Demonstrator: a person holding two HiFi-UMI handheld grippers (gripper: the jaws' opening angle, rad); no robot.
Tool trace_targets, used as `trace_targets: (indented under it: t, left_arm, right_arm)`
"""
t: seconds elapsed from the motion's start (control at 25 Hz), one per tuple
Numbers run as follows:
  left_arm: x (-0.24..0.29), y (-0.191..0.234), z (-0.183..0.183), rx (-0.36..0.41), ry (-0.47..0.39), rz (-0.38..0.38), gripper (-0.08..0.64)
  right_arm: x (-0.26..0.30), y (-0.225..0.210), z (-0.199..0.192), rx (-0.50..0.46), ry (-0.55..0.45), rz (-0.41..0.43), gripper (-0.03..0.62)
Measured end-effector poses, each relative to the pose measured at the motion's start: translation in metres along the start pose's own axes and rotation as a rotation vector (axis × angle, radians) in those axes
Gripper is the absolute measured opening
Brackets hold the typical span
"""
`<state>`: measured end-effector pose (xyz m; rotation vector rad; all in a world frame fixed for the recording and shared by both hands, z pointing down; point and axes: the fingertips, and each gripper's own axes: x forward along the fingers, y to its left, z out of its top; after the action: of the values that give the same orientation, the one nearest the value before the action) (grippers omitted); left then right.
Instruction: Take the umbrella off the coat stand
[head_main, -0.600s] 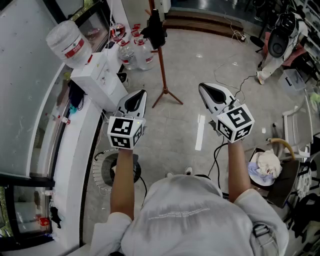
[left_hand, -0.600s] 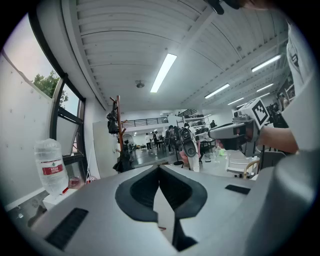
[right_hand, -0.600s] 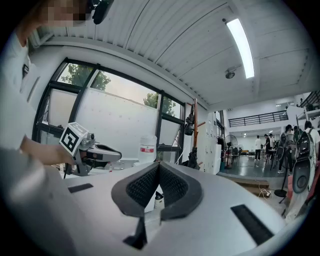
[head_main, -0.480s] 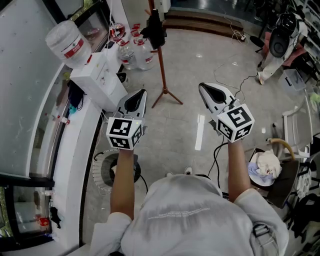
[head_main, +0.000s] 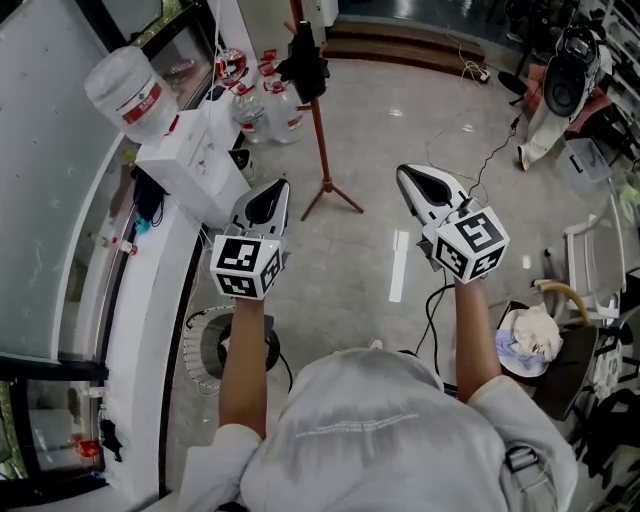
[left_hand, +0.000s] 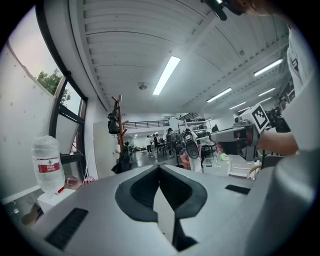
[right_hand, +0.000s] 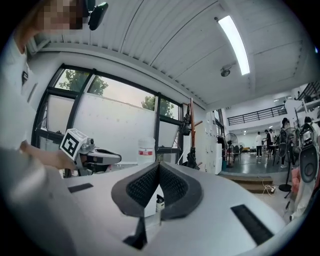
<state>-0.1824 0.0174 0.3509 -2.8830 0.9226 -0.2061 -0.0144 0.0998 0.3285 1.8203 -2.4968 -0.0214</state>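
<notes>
The left tool (head_main: 283, 185) and right tool (head_main: 403, 173) are held closed, with nothing gripped. The umbrella (head_main: 305, 55) is hung on the coat stand (head_main: 322, 130), well ahead of both. The stand could be toppled by a sideways pull.

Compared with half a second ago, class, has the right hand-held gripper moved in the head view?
No. The right hand-held gripper lies in the same place beside the white floor strip as before, with no visible shift.

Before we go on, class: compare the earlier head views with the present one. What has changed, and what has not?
Nothing was taken hold of or let go; only the view shifts slightly. The left tongs and right tongs stay shut and empty, held out side by side. The coat stand stays ahead, untouched, with its dark bundle still hanging.
</notes>
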Motion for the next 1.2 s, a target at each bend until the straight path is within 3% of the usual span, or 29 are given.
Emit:
trace_targets:
  t: [0.32, 0.6, 0.68, 0.72, 0.8, 1.2]
  left_arm:
    - [0.025, 0.006, -0.001, 0.012, 0.002, 0.027, 0.015]
    - [0.043, 0.005, 0.0, 0.029, 0.01, 0.036, 0.021]
    - [0.047, 0.004, 0.0, 0.04, 0.017, 0.034, 0.054]
    - [0.049, 0.003, -0.001, 0.048, 0.024, 0.034, 0.109]
    - [0.052, -0.002, -0.003, 0.062, 0.036, 0.029, 0.152]
    - [0.056, -0.029, -0.013, 0.02, 0.08, 0.066, 0.164]
  right_arm:
    - [0.015, -0.021, -0.007, -0.037, 0.037, 0.057, 0.023]
    - [0.024, -0.052, -0.006, -0.022, 0.023, 0.048, 0.031]
    - [0.027, -0.056, -0.005, -0.015, 0.023, 0.061, 0.125]
    - [0.028, -0.057, -0.006, -0.017, 0.024, 0.069, 0.15]
    - [0.028, -0.058, -0.006, -0.026, 0.025, 0.083, 0.176]
    - [0.013, -0.078, -0.025, -0.01, 0.051, 0.099, 0.172]
